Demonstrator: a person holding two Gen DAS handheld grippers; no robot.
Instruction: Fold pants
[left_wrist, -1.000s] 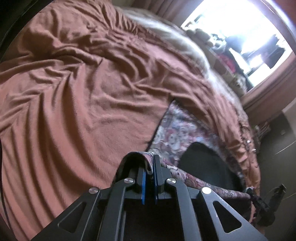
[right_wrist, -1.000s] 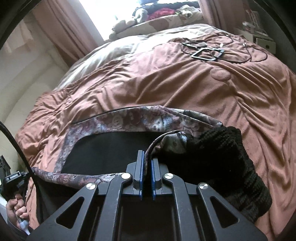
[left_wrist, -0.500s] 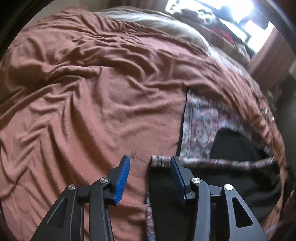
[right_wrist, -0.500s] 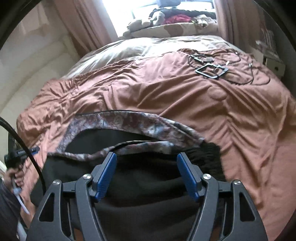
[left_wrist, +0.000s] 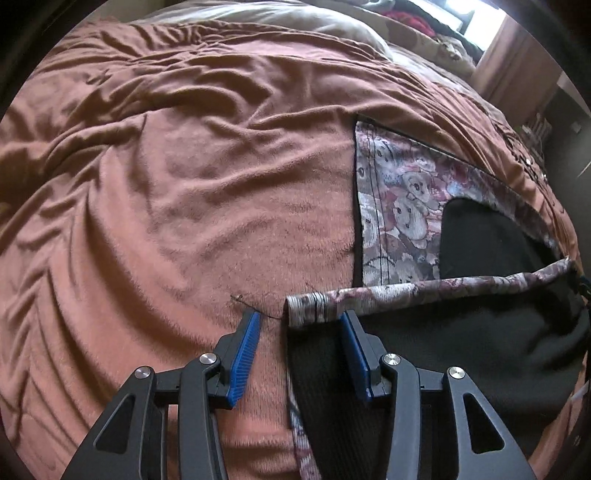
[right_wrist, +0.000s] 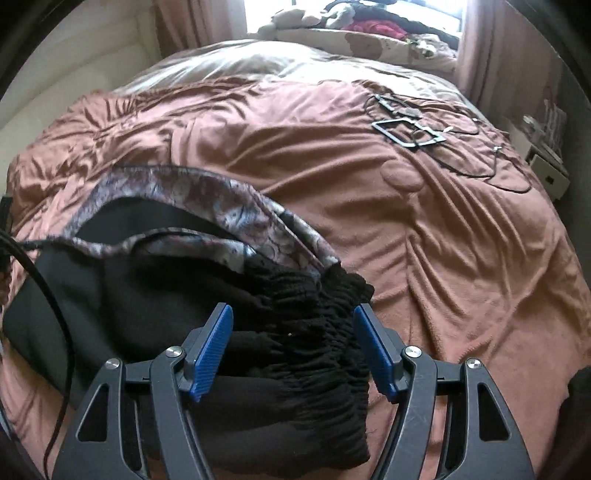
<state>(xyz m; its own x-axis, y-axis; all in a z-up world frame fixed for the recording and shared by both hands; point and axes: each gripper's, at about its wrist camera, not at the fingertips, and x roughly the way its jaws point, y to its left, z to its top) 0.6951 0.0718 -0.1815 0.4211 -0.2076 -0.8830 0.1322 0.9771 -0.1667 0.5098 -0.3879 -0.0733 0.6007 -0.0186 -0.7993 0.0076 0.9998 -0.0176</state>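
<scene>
pants lie folded on bed | left gripper just spread, hem corner unpinched | right gripper just spread over waistband; holding nothing

bed: rust blanket | window: bright | curtains: pink

pants: black, floral-bear print lining | bedspread: rusty pink | fingers: blue pads

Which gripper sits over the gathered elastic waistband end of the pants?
The right gripper: its open jaws straddle the black ruffled waistband. The left gripper, also open, is at the floral-print hem corner, over flat fabric and the brown blanket.
</scene>
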